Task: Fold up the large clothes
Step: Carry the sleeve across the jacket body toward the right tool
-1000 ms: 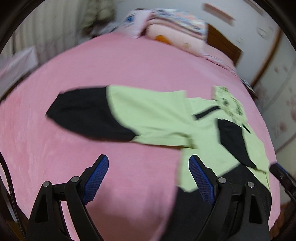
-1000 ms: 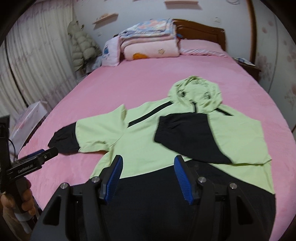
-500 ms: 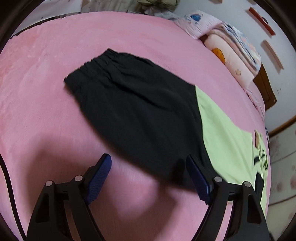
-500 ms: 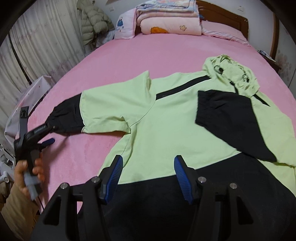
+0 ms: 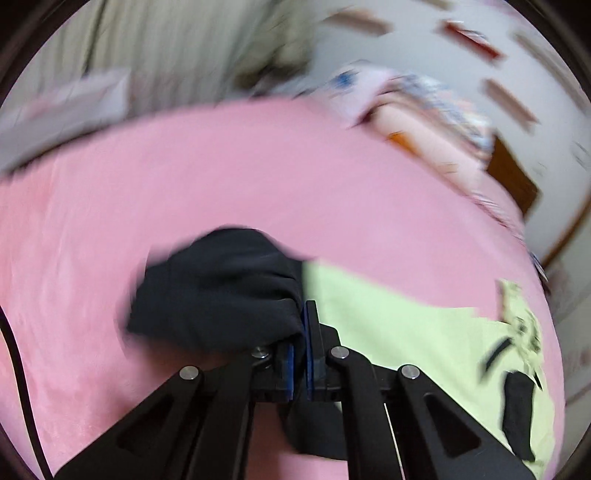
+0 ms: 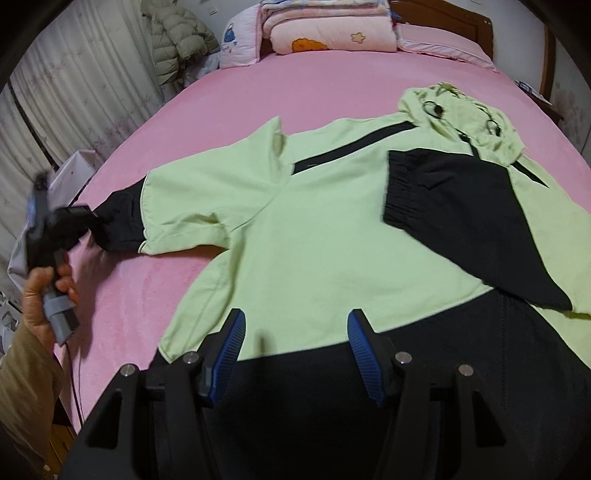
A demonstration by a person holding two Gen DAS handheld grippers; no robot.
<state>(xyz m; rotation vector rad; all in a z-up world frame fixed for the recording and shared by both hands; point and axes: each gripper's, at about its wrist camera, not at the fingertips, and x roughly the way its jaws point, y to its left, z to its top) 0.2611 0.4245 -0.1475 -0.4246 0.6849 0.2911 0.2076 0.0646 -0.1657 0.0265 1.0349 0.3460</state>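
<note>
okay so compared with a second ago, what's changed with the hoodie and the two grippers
The left gripper travelled out along the spread sleeve to its black cuff and snapped shut on it; a second ago its jaws were wide open over the bed. The right gripper came lower over the hoodie, jaws open as before, holding nothing. The other sleeve is folded across the chest as before, and the hood has not moved.

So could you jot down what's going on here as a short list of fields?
place: pink bed
garment: green and black hoodie, spread flat, hood toward the headboard
one sleeve: folded across the chest
other sleeve: stretched out sideways, its black cuff pinched
left gripper: shut on the cuff
right gripper: open, above the hoodie's black hem, holding nothing
background: folded blankets, puffy coat
</note>
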